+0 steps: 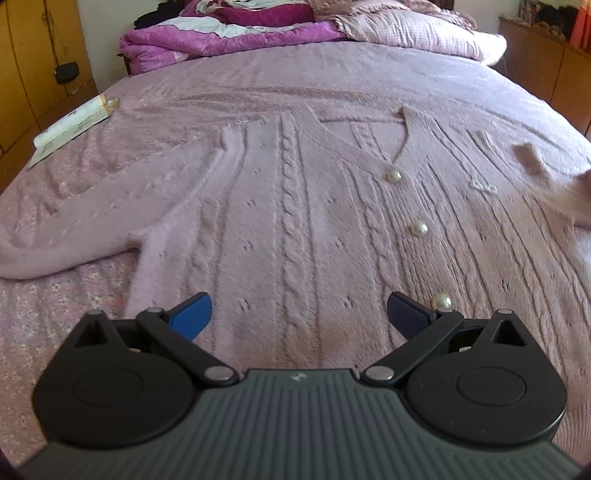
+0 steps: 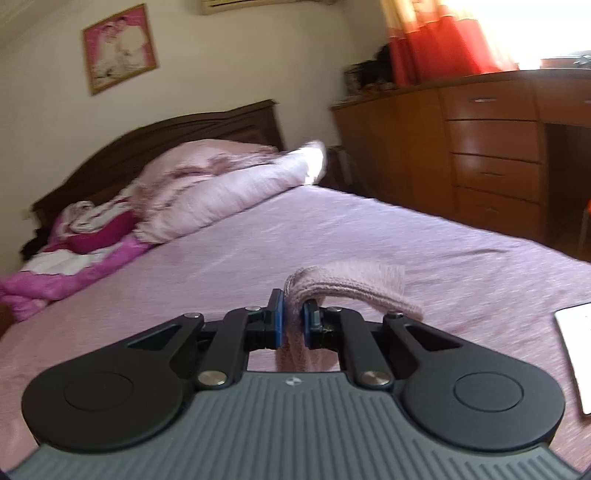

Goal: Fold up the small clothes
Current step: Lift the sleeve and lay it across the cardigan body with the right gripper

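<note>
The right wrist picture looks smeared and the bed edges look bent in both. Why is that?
Right wrist view: motion blur smears the pillow and dresser, and the window glares white. Left wrist view: mostly sharp on the cardigan, blurred only at the right edge. The fisheye lenses curve the bed.

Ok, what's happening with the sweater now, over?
Left gripper open, empty. Right gripper shut on pink knitted cardigan sleeve cuff, lifted. Cardigan flat on bed. Nothing in the way.

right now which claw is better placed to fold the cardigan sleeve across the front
Right. The right claw is shut on the pink knit sleeve, lifted off the bed. The left claw hangs open and empty over the cardigan body.
</note>
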{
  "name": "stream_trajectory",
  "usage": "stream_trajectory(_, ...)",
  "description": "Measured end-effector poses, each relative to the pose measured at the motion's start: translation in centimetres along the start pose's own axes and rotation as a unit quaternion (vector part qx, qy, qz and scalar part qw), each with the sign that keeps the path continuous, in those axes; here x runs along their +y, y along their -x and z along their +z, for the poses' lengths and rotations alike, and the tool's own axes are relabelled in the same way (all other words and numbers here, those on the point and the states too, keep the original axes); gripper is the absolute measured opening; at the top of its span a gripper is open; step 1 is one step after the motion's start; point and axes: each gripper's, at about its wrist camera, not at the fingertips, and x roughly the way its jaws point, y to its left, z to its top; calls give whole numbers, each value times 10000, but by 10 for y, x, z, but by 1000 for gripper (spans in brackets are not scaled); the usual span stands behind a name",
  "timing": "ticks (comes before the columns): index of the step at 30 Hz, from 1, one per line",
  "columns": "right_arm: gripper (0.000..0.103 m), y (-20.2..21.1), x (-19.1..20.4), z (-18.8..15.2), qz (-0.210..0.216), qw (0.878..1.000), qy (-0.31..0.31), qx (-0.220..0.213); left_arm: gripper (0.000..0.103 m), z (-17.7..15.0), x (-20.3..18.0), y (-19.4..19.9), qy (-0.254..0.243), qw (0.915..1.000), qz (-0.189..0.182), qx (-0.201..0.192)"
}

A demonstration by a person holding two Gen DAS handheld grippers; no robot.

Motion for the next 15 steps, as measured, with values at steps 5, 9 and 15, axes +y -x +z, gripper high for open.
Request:
stream_trajectory(5,10,16,65,-9,411,9990,138,100,103,8,12,7,46,9999,118,-106)
stream_trajectory(9,9,24,117,-16,697,9972,194,193,103,14,23,13,80,9996,188,-195)
stream_trajectory(15,9,32,201,-25,1066,9931,450,180,103,19,41,19,189,9990,281,-301)
